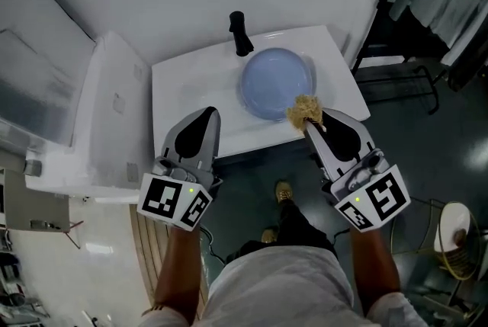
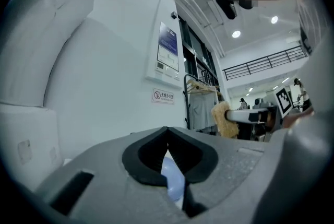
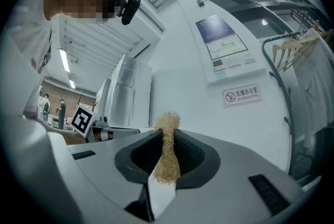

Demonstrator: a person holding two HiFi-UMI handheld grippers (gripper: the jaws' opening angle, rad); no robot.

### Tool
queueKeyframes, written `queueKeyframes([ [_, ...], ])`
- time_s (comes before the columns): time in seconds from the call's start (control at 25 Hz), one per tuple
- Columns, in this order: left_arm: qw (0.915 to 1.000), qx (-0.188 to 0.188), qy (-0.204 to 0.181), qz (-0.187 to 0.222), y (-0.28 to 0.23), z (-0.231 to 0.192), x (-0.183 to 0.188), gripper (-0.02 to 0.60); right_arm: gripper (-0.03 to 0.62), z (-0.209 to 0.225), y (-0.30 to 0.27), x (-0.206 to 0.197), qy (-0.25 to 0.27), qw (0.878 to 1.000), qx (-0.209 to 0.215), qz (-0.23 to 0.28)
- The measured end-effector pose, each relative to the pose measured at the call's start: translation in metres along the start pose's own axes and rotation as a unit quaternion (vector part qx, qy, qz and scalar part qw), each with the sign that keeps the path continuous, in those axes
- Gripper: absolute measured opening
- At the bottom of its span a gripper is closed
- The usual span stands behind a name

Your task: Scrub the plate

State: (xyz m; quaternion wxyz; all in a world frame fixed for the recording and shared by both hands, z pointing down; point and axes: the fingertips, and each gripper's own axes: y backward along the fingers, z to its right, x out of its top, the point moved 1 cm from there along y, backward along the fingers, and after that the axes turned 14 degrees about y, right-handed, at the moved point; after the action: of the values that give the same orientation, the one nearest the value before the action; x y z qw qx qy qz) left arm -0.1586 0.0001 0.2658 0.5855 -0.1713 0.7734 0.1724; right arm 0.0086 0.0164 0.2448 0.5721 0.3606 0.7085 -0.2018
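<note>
White wall fills the background, and against it stands a white sink [image 1: 187, 81], the biggest thing in front of the person. To the left of the sink is a tall white box-shaped unit [image 1: 114, 108], and to its right a dark clothes rack [image 1: 396, 51] with garments hanging on it. Inside the basin lies the round pale blue plate [image 1: 276, 81], flat, close to the back edge and just in front of the black faucet [image 1: 240, 32]. The left gripper [image 1: 210, 114] is over the near edge of the sink, to the left of the plate and apart from it. In the left gripper view its jaws are pressed together with nothing between them, and a bit of the blue plate shows below them. The right gripper [image 1: 311, 120] is clenched on a tan fibrous scrubber [image 1: 303, 110], and in the right gripper view the fibres stick out above and below the jaws. The scrubber lies over the near right rim of the plate; whether it touches the plate I cannot tell.
</note>
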Motion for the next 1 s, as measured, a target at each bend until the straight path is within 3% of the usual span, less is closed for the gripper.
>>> queueKeyframes([
  [0.52,0.9946,0.056,0.009,-0.087,-0.114,-0.076,-0.062,0.017,0.061,0.085,-0.080,-0.086,0.019,0.996,0.032,-0.083],
  [0.92,0.9744,0.100,0.022,-0.200,-0.161,-0.121,-0.129,0.023,0.061,0.114,-0.140,-0.154,0.011,0.985,0.055,-0.162],
  [1.0,0.9703,0.099,0.026,-0.219,-0.165,-0.125,-0.139,0.066,0.061,0.114,-0.148,-0.166,0.013,0.982,0.055,-0.178],
])
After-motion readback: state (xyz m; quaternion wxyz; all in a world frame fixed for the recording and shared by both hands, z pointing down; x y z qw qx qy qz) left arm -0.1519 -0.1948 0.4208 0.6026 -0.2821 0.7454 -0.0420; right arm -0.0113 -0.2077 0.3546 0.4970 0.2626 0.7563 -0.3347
